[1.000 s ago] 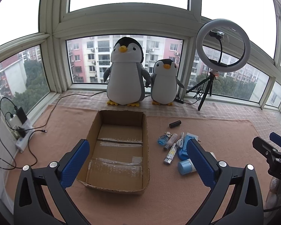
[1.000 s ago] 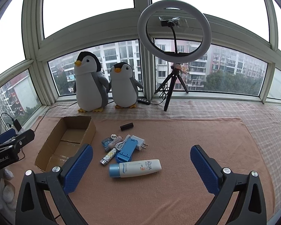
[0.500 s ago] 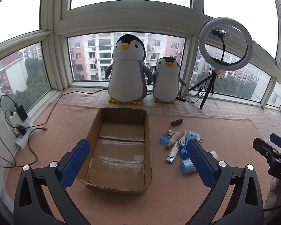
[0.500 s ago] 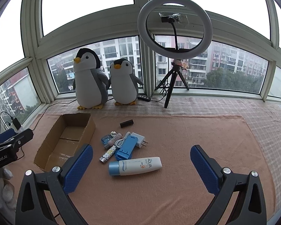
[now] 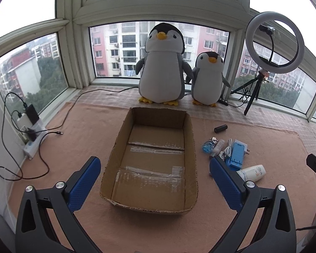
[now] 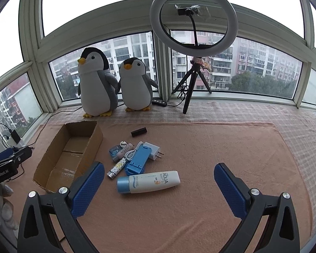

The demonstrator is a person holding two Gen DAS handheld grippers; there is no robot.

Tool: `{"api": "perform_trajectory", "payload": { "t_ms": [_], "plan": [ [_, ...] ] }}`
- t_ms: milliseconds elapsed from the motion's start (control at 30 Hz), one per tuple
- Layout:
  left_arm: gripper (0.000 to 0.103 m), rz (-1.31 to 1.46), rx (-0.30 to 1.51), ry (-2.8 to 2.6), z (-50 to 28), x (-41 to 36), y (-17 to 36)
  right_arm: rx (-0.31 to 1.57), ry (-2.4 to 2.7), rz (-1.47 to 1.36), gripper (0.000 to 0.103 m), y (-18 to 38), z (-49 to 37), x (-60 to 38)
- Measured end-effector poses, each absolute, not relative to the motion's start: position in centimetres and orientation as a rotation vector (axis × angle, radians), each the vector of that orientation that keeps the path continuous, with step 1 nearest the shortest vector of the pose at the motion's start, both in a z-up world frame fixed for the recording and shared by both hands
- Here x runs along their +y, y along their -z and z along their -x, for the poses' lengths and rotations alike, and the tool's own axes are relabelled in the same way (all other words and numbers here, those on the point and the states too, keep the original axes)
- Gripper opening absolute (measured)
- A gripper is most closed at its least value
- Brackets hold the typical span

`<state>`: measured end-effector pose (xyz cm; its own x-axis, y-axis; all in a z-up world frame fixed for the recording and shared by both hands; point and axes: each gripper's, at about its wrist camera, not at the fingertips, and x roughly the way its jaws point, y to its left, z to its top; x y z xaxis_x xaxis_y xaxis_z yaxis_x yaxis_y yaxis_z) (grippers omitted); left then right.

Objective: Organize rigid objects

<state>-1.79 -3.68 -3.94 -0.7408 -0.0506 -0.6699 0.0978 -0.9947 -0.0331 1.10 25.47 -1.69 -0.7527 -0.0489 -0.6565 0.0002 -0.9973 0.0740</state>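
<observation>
The left gripper's blue fingers point(image 5: 225, 179) hide the sunscreen tube's point(image 5: 252, 172) cap — small label print unreadable.

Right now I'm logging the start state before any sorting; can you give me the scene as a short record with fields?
box: cardboard box, open, nothing inside
loose items: sunscreen, blue stand, charger, black tube, patterned stick, all on the mat right of the box
left tool: open, holds nothing
right tool: open, holds nothing
background: two penguins, ring light
</observation>
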Motion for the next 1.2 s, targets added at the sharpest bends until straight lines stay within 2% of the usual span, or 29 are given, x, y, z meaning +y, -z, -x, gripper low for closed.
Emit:
{"api": "perform_trajectory", "payload": {
  "t_ms": [467, 767, 833, 967, 1033, 1067, 1133, 1200],
  "plan": [
    [0.102, -1.226, 0.104, 2.616, 4.9, -9.9, 10.6, -0.141, 2.871, -1.232, 0.103, 5.5, 0.1, 26.9],
    [0.098, -1.305, 0.078, 2.545, 6.6, -11.1, 13.8, -0.133, 2.816, -1.288, 0.103, 6.8, 1.1, 26.1],
    [0.088, -1.327, 0.079, 2.538, 6.8, -11.1, 14.3, -0.103, 2.799, -1.29, 0.103, 6.9, 1.5, 25.3],
    [0.085, -1.346, 0.071, 2.541, 7.1, -10.9, 15.1, -0.035, 2.762, -1.278, 0.102, 7.1, 2.6, 23.5],
    [0.073, -1.361, 0.069, 2.539, 7.2, -10.8, 15.3, -0.014, 2.732, -1.277, 0.101, 7.4, 3.3, 22.6],
    [0.073, -1.362, 0.074, 2.539, 7.2, -10.8, 15.4, -0.011, 2.712, -1.283, 0.098, 7.6, 3.7, 22.1],
    [0.061, -1.367, 0.081, 2.545, 7.3, -10.7, 15.6, -0.025, 2.66, -1.308, 0.089, 8.2, 4.6, 21.2],
    [0.057, -1.374, 0.086, 2.547, 7.4, -10.7, 15.8, -0.06, 2.605, -1.336, 0.081, 8.9, 5.6, 20.4]
  ]
}}
